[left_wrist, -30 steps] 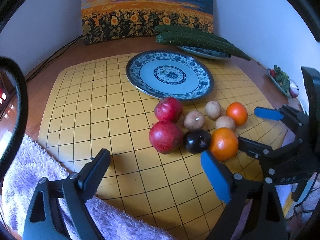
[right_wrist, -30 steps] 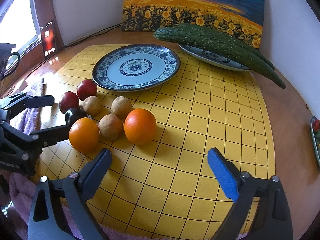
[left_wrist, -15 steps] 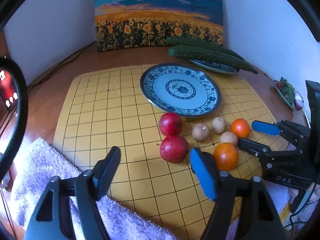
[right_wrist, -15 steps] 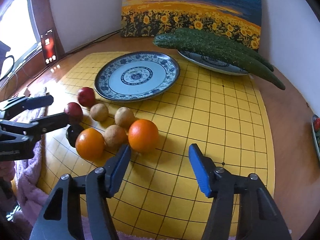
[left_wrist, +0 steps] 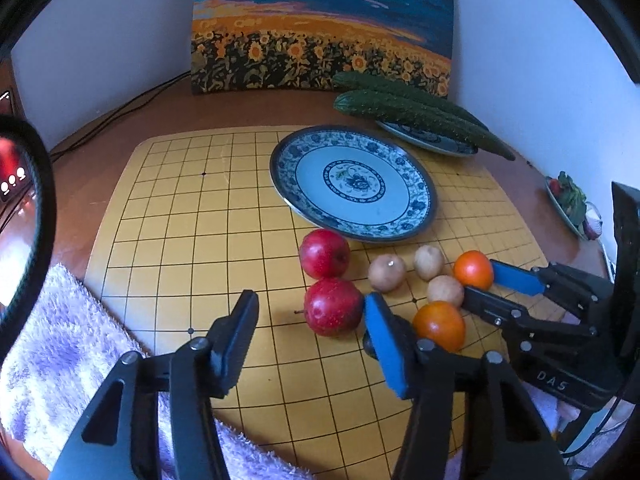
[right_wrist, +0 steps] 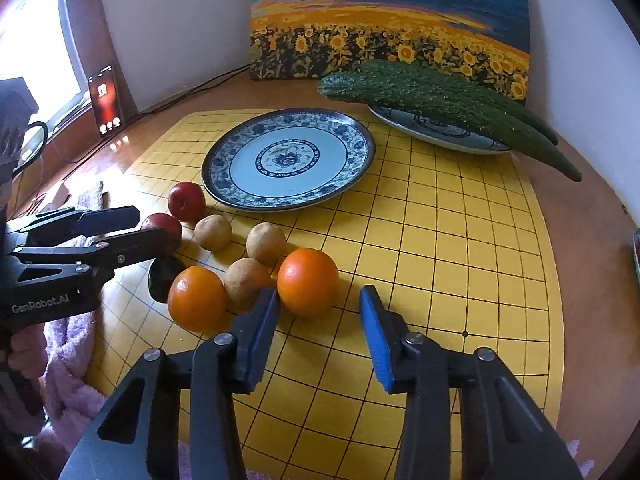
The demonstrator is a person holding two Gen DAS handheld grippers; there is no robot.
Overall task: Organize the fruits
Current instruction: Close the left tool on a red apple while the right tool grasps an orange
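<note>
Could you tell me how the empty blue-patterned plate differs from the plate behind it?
The round blue-and-white porcelain plate is empty and lies wholly on the yellow grid board; the rear patterned plate carries long green cucumbers and overhangs the board's edge. Both share blue floral decoration.

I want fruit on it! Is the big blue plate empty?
Empty. The plate is bare; every fruit sits on the yellow board.

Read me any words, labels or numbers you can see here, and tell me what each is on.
"DAS": raised letters on the black plastic body of the right gripper, seen from the left wrist.
"GenRobot.AI": on the black plastic body of the left gripper, seen from the right wrist.
Upright glowing phone screen: marks too small to read.
</note>
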